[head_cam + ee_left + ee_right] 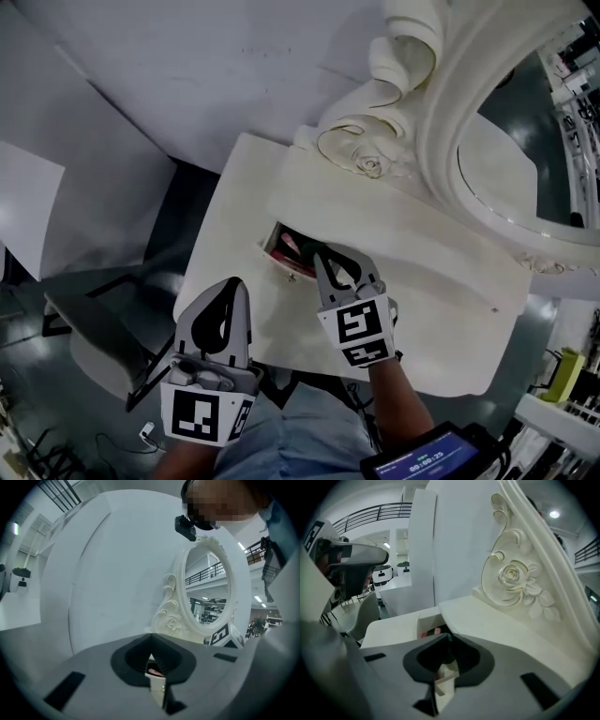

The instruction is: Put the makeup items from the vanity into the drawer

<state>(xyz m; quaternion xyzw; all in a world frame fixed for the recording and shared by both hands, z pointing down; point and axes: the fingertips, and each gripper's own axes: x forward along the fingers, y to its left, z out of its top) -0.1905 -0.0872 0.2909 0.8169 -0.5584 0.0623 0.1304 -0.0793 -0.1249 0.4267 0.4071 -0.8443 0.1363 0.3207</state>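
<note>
The white vanity's drawer (278, 246) stands partly pulled out under the top, with pink and red makeup items (291, 246) lying inside. My right gripper (322, 253) is shut with nothing between its jaws, its tips right at the drawer's front edge. In the right gripper view the tips (449, 637) sit just below the open drawer (423, 623) and its pink items (431, 632). My left gripper (238, 283) hangs shut and empty to the left, over the vanity's lower front ledge. Past its tips (151, 638) a pink item (155, 671) shows in the drawer.
The vanity top (403, 253) runs back to an ornate oval mirror (525, 141) with a carved rose (370, 165). White panels stand behind. A grey chair (94, 342) is at the lower left on the dark floor. A device with a lit screen (427, 461) sits below my right arm.
</note>
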